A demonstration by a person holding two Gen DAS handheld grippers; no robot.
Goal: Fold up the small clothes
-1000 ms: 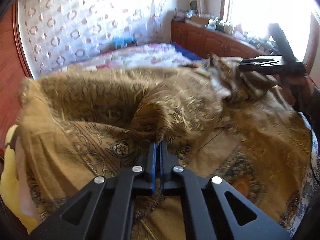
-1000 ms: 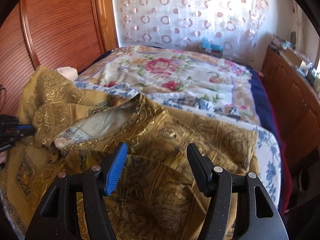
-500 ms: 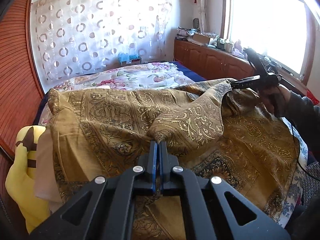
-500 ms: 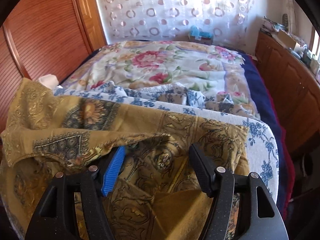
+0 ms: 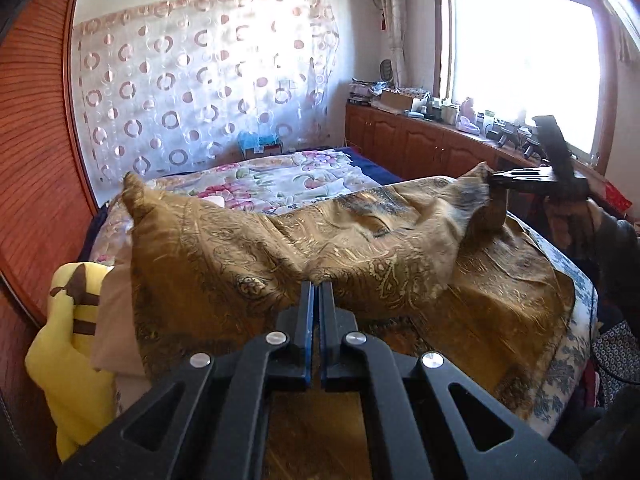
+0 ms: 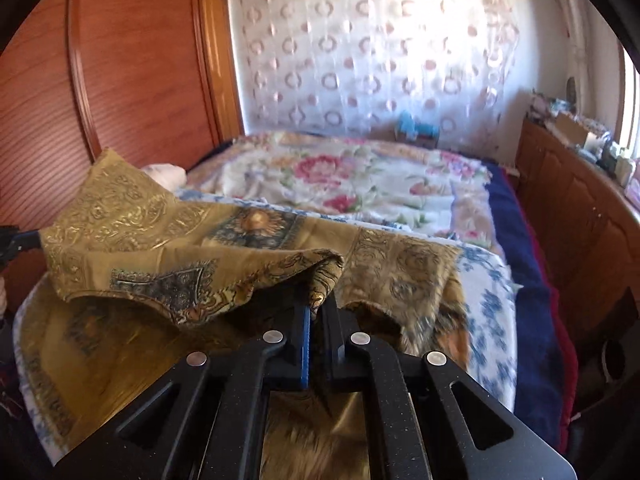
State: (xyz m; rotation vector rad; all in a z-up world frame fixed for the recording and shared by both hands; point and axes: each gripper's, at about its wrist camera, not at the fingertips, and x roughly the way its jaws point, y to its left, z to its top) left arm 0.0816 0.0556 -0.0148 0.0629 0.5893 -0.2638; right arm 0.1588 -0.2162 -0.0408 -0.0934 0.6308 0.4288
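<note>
Both claws are pinching the gold-brown paisley-patterned cloth [image 5: 360, 248] over the bed [image 6: 492, 280].
Left claw [image 5: 315, 285] is gripping one edge with fingers pressed together; right claw [image 6: 316, 308] is clamping a bunched corner, raising a fold above the lower layer lying flat on the floral bedspread [image 6: 352, 176]. Yellow plush toy [image 5: 68, 344] is sitting beside the bed.

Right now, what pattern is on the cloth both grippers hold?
Golden-brown paisley cloth with blue-grey ornamental panels; clearest in the right wrist view.
</note>
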